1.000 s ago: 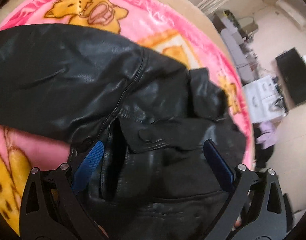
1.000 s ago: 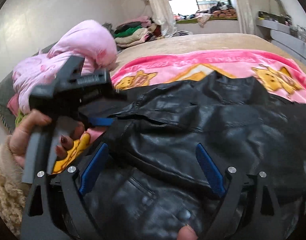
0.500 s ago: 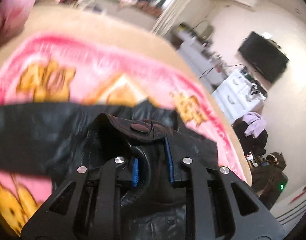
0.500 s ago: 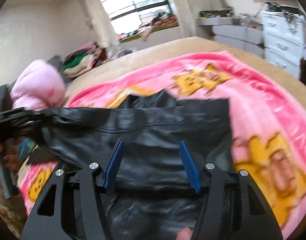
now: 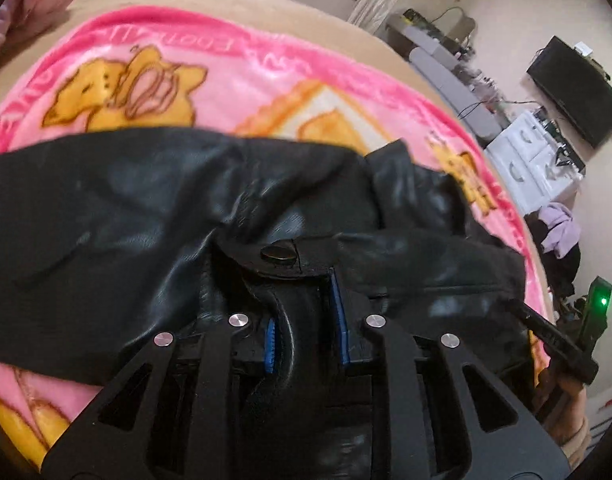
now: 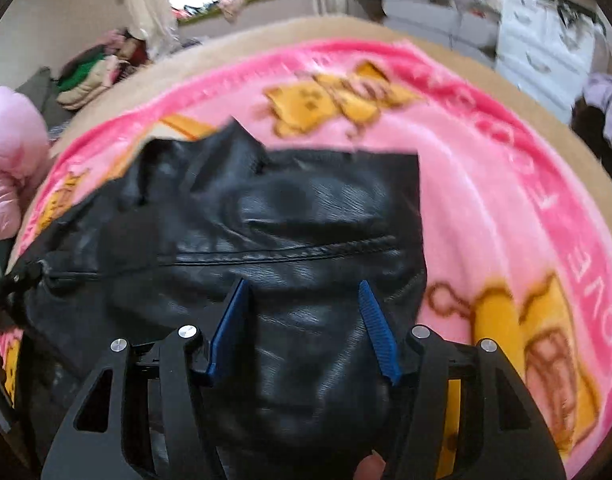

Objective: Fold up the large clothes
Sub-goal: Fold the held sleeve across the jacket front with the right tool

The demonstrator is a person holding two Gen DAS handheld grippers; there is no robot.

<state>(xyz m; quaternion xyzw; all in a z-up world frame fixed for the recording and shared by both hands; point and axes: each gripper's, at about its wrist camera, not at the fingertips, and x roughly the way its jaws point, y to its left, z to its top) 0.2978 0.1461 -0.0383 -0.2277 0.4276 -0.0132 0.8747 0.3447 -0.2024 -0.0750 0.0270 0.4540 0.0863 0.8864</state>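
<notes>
A black leather jacket [image 5: 154, 208] lies spread on a pink cartoon blanket [image 5: 234, 80]. My left gripper [image 5: 306, 312] is shut on a bunched fold of the jacket beside a round snap button [image 5: 278, 255]. In the right wrist view the jacket [image 6: 290, 216] fills the middle. My right gripper [image 6: 304, 312] is partly open, its blue pads either side of a raised hump of jacket leather. I cannot tell whether the pads press it. The right gripper also shows at the left wrist view's right edge [image 5: 553, 336].
The blanket [image 6: 505, 200] covers a tan bed [image 5: 226, 4]. A pink padded garment [image 6: 6, 160] lies at the left. Piled clothes [image 6: 94, 72] sit by the window. White drawers [image 5: 533, 160] and a dark screen [image 5: 577, 88] stand to the right.
My left gripper closed on a jacket fold and still holds it, now lower over the blanket. My right gripper narrowed from wide open and swung right across the jacket.
</notes>
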